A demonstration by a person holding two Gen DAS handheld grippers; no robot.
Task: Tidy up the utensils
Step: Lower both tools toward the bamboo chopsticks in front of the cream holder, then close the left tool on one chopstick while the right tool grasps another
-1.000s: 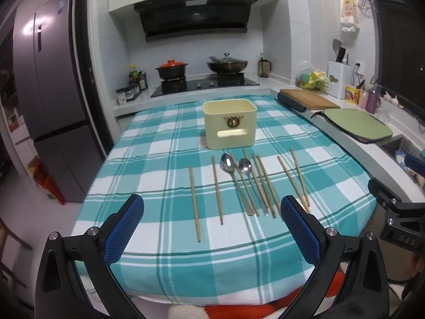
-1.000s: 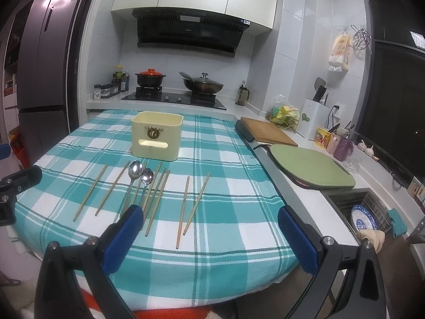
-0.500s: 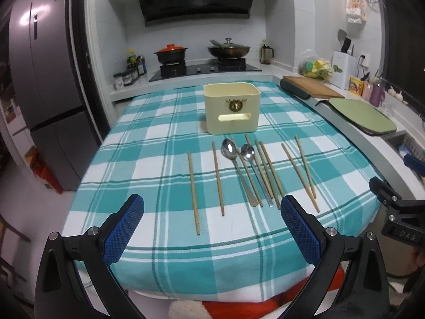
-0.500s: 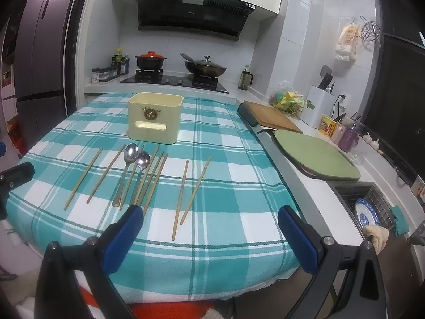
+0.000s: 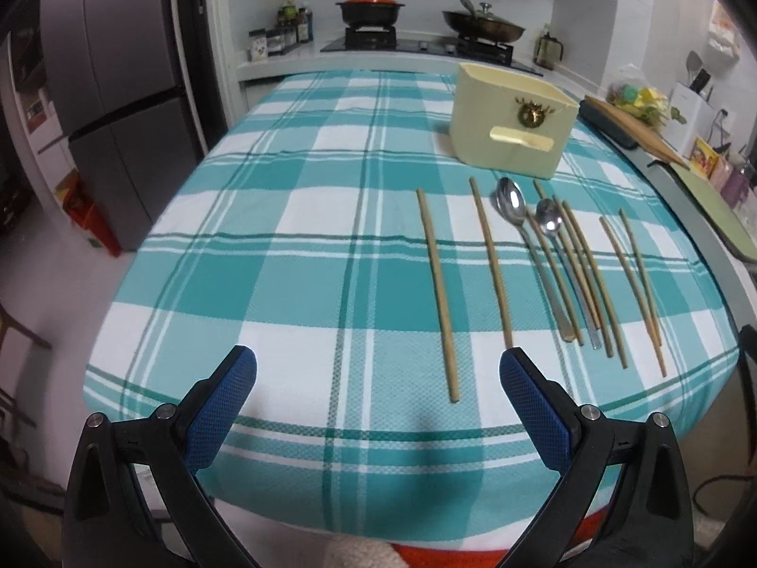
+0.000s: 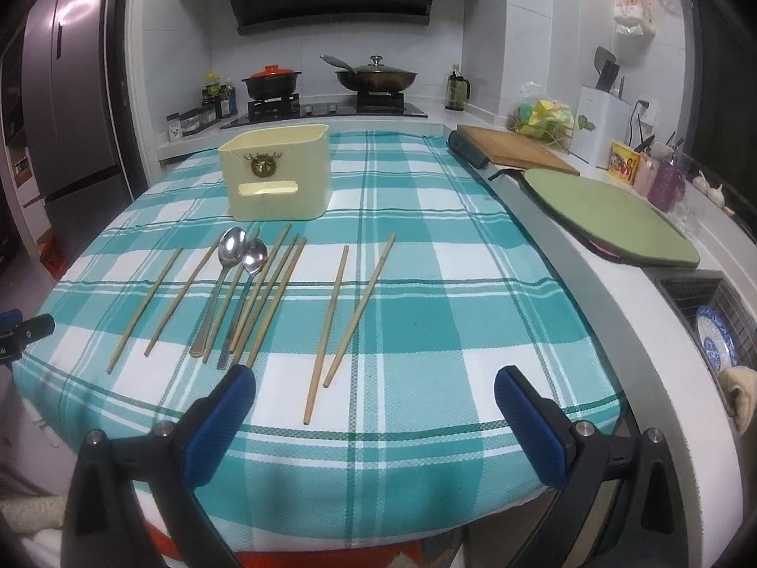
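Several wooden chopsticks (image 5: 437, 291) (image 6: 331, 326) and two metal spoons (image 5: 513, 210) (image 6: 232, 246) lie side by side on a teal checked tablecloth (image 5: 293, 236) (image 6: 449, 284). A cream utensil holder (image 5: 511, 125) (image 6: 277, 170) stands upright just behind them. My left gripper (image 5: 378, 378) is open and empty over the table's near edge, with the leftmost chopstick's near end between its fingers. My right gripper (image 6: 374, 400) is open and empty at the near edge, with the ends of the right-hand chopstick pair between its fingers.
Right of the table runs a counter with a wooden cutting board (image 6: 515, 149), a green mat (image 6: 610, 220) and a sink with a blue plate (image 6: 719, 341). A stove with pots (image 6: 326, 85) is behind. A fridge (image 5: 109, 61) stands at the left.
Both grippers have moved forward and down toward the table. The left one has shifted left, so the utensils now sit to its right. Both stay open; the utensils have not moved.
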